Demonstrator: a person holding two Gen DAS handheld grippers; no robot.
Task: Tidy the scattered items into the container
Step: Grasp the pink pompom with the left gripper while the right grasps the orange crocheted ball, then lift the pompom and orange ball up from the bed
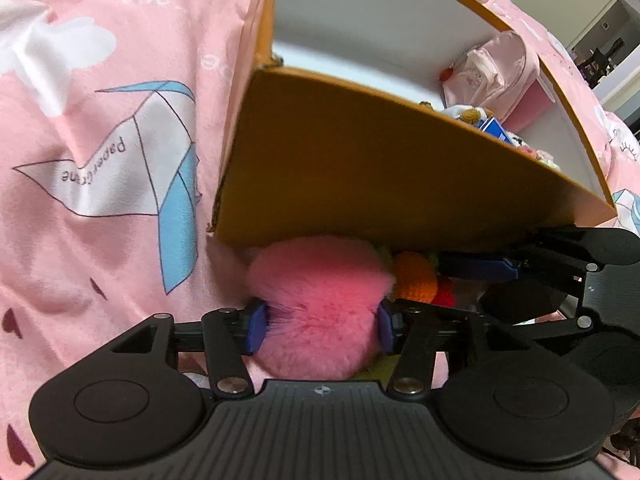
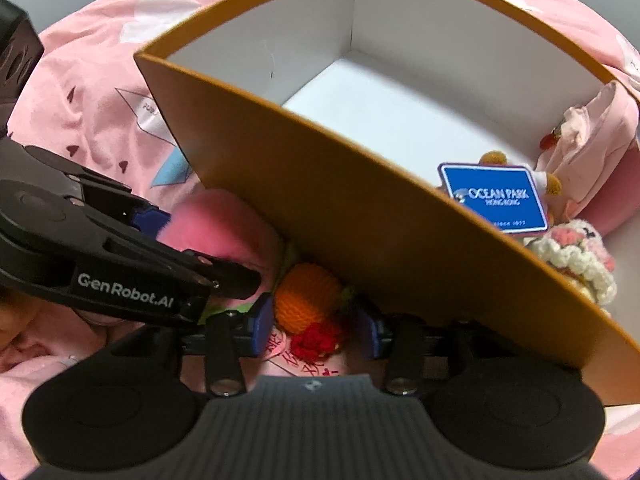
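A pink bedsheet (image 1: 100, 240) printed with paper cranes and white clouds covers the bed, and on it stands one orange cardboard box (image 1: 360, 176) with a white inside, its near wall filling both wrist views. The box's far corner holds five things in a loose heap: one pale pink cap (image 2: 596, 140), one blue "Ocean Park Hong Kong" card (image 2: 494, 196) leaning upright, one brown-eared plush (image 2: 554, 184) partly hidden behind the card, one small red charm (image 2: 548, 140) against the cap, and one white-and-pink crocheted toy (image 2: 576, 256) nearest the front wall. The rest of the box floor is bare.

Outside, just against the front wall of the box, lies one fluffy pink pompom (image 1: 320, 296). The left gripper (image 1: 322, 326) has its blue pads pressed into the fur on both sides, gripping it. Touching the pompom, also at the foot of the box wall, sits one orange crocheted fruit (image 2: 306, 296) with one red crocheted piece (image 2: 316, 338) joined below it. The right gripper (image 2: 316, 326) straddles this pair, its jaws moderately apart and the pads clear of the yarn.
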